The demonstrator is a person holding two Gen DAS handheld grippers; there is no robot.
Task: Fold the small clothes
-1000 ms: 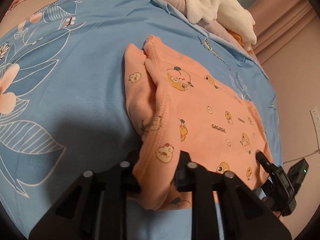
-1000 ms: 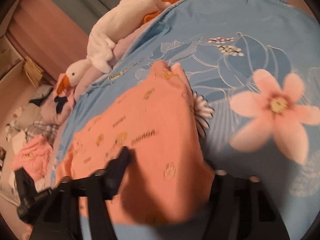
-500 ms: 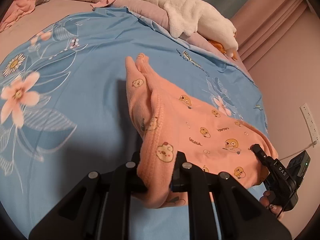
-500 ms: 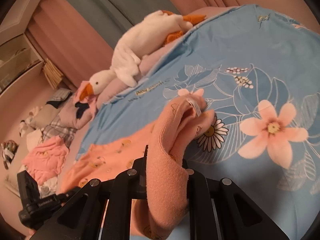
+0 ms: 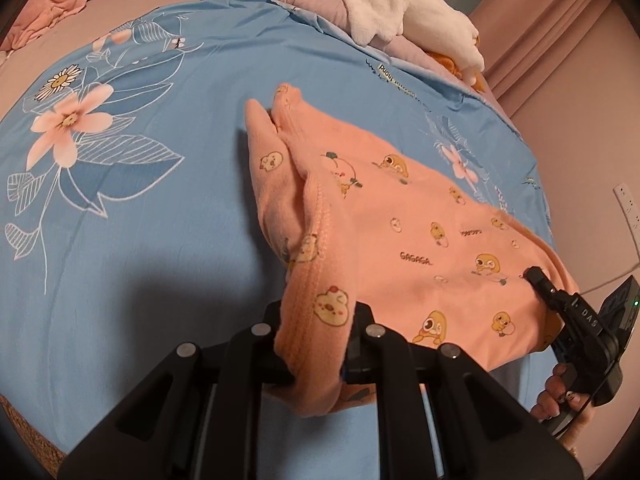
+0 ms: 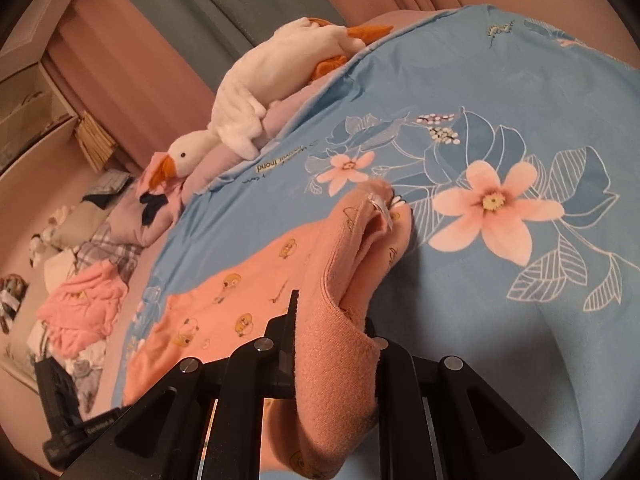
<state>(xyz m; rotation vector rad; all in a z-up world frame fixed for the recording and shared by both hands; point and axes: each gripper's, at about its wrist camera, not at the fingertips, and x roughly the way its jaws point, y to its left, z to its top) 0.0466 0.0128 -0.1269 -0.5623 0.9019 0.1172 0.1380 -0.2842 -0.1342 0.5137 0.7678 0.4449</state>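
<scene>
A small orange garment (image 5: 420, 240) with yellow chick prints lies partly on the blue floral bedsheet (image 5: 140, 220). My left gripper (image 5: 316, 332) is shut on its hemmed near corner and holds it lifted. My right gripper (image 6: 332, 332) is shut on the opposite corner; the garment (image 6: 240, 300) stretches between the two. In the left wrist view the right gripper (image 5: 560, 304) shows at the garment's right edge. In the right wrist view the left gripper (image 6: 64, 412) shows at the lower left. The far end of the garment rests bunched on the sheet.
A white plush goose (image 5: 400, 12) lies on a lilac pillow at the head of the bed; it also shows in the right wrist view (image 6: 256, 96). A pile of pink and plaid clothes (image 6: 80, 292) lies to the left. A wall socket (image 5: 626, 204) is at the right.
Both grippers have closed on the garment's near corners and lifted them, raising the near edge off the sheet. The views have pulled back and up from the bed.
</scene>
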